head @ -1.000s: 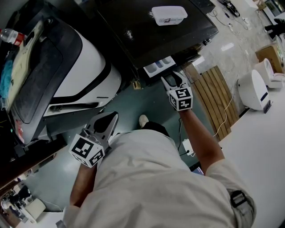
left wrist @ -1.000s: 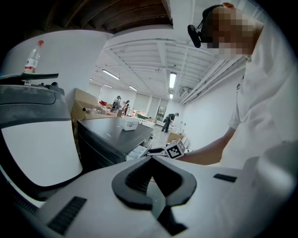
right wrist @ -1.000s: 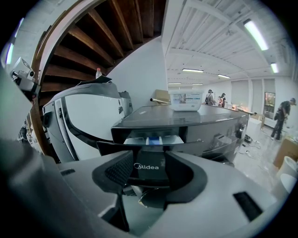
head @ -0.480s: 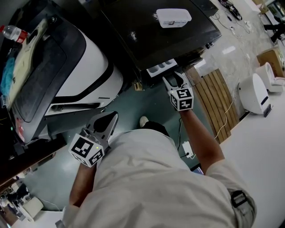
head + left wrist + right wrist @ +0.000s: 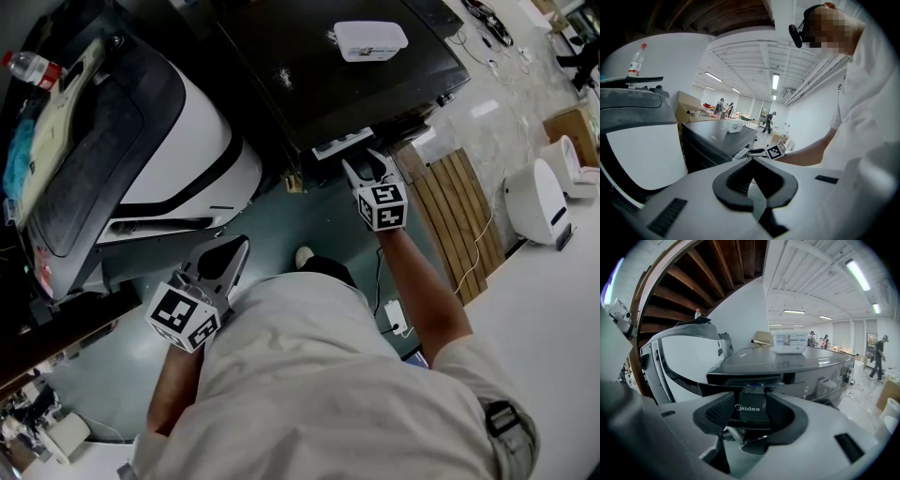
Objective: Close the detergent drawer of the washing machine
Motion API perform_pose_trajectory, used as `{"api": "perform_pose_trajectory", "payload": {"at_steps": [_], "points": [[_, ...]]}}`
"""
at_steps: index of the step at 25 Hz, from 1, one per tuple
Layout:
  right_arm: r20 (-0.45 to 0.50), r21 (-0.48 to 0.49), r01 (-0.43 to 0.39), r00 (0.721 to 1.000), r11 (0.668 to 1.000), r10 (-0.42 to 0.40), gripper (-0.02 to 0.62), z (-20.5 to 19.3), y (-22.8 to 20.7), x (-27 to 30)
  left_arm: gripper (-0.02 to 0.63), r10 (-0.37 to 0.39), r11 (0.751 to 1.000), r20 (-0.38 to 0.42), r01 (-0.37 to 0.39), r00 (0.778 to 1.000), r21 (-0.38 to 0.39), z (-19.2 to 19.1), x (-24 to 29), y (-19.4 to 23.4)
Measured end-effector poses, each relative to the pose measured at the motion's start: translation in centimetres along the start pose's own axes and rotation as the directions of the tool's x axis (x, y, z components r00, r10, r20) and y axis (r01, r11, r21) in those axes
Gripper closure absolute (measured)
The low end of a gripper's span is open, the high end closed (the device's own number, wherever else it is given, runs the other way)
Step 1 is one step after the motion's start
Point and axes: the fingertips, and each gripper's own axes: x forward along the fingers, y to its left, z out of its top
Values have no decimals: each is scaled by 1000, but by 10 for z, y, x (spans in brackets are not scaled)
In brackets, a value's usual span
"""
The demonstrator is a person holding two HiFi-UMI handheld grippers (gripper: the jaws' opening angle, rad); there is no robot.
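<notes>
Right gripper (image 5: 368, 167): fingers (image 5: 717, 411) spread, holding nothing. The detergent drawer (image 5: 340, 143) lies directly ahead, its branded front framed between them, projecting slightly from the washing machine (image 5: 328, 75) front. Contact unconfirmed. Left gripper (image 5: 228, 255): fingers together, empty, well clear of the machine. Judgement: 1 straight inward push by the right gripper is needed.

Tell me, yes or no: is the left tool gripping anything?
No, the left tool has its jaws closed tip to tip with nothing between them.

Bright ceiling strip lighting, heavy fisheye edge distortion
</notes>
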Motion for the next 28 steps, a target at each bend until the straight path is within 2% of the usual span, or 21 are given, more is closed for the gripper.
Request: {"api": "perform_pose_trajectory", "payload": {"at_steps": [28], "points": [[4,-10,-9,1000,1000,9,385,15,-1,27,611,23,1000,11,-23,1000,-15,9,8,18]]}}
